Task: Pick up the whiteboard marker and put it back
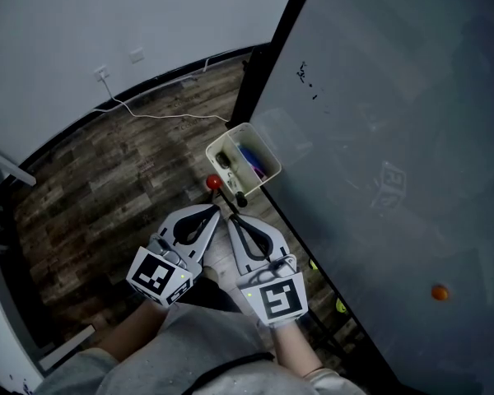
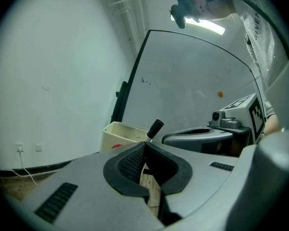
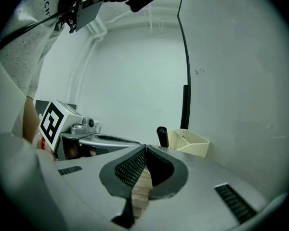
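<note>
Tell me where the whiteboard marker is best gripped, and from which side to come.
Probably across its black cap end: the whiteboard marker juts free there beyond the left gripper's shut tips and leans toward the right gripper, so come from that side.

"Any writing you can read here?"

"Only on the person's shirt (image 2: 262, 32). The left gripper view shows the capitals 'GIVEN' running along the cloth, and the right gripper view shows 'ENCH' on it."

"What about the cubes?"

"The left cube (image 1: 160, 274) on the left gripper (image 1: 218, 212) and the right cube (image 1: 273, 297) on the right gripper (image 1: 230, 218) carry black-and-white square patterns. There are no letters or numbers on them."

"And the whiteboard (image 1: 395, 138)?"

"It has a few small dark scribbles (image 1: 305, 73) near one edge, too small to read."
</note>
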Tool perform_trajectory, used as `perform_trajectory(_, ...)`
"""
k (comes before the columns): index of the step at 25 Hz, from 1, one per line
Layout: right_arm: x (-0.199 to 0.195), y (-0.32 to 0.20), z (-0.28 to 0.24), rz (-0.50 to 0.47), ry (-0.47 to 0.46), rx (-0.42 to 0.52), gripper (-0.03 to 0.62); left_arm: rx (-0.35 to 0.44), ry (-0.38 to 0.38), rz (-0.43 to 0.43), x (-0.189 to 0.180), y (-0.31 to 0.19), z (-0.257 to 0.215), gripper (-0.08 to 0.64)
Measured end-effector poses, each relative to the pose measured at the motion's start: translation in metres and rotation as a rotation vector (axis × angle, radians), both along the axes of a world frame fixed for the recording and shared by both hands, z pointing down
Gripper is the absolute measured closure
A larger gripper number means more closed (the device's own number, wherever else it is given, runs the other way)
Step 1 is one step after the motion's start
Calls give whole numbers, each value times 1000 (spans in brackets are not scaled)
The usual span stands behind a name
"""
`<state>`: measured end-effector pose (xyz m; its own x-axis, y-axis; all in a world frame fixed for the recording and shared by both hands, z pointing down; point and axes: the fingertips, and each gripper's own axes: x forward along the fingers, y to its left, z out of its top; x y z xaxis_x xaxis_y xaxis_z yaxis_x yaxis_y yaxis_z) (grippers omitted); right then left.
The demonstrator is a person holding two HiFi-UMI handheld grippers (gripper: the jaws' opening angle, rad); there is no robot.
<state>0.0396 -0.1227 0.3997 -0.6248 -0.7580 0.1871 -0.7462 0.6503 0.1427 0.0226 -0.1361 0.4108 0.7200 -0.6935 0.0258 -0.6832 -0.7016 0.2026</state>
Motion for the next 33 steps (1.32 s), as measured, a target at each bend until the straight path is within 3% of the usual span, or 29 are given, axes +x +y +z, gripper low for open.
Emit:
perform_trajectory(15,-6,13,-3,-30,20,8,572,13,-3,-19,-4,16,-5,545)
perform_trajectory(33,-2,26,-4,-62,-19,7,573,2,6,-77,-8,38,-3,545)
